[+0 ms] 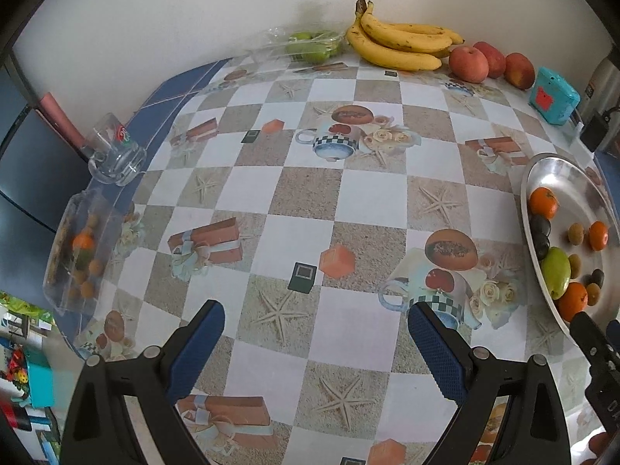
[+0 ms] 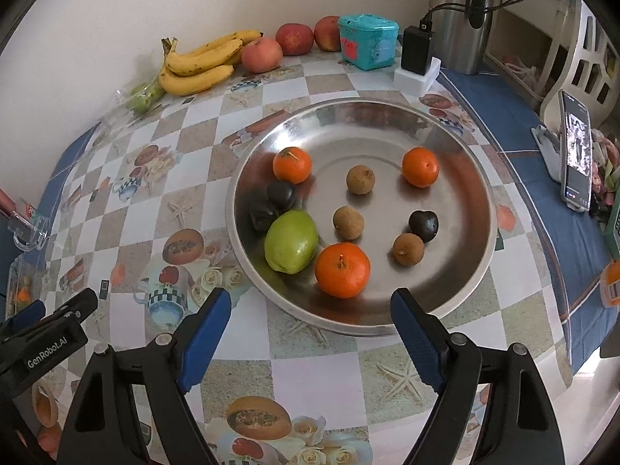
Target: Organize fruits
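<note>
A teal box [image 2: 368, 40] sits beside a steel thermos [image 2: 459, 15].

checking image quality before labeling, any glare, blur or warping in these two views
Right wrist view: the steel tray shows soft glare and reflections, fruit stays sharp. Left wrist view: the checked tablecloth bulges from fisheye warping, the clear box at the edge looks smeared. Both have dark corners.

You see a shiny silver tray [image 2: 457, 162] with orange tangerines [image 2: 341, 269], brown longans [image 2: 348, 223], dark plums [image 2: 423, 225] and a green mango [image 2: 290, 241]. At 12 o'clock lie yellow bananas [image 1: 399, 44]. The tablecloth [image 1: 310, 201] is checked grey and white.
</note>
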`<state>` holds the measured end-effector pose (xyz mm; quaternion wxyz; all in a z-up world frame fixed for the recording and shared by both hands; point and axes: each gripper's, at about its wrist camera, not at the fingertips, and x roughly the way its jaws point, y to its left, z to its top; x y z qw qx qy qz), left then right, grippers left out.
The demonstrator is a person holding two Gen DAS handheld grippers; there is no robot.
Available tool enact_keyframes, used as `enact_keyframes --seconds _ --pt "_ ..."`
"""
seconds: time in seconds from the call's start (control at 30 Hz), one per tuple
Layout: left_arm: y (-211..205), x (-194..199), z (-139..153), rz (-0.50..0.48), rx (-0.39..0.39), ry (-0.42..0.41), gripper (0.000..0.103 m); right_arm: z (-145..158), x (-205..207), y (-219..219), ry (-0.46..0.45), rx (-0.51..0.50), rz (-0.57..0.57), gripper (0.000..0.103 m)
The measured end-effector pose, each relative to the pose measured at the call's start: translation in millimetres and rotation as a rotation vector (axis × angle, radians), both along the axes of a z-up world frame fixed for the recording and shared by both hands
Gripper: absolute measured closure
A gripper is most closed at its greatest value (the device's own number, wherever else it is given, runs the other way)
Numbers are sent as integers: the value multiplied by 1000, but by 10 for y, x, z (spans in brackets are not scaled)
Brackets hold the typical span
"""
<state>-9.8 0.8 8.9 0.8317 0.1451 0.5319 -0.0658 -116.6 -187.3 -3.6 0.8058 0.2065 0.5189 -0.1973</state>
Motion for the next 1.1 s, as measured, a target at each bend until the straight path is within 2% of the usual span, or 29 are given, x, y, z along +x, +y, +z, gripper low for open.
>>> enact_keyframes --seconds 1.1 --pt "-18 -13 -60 -2 -20 41 6 -21 28 36 14 1 10 18"
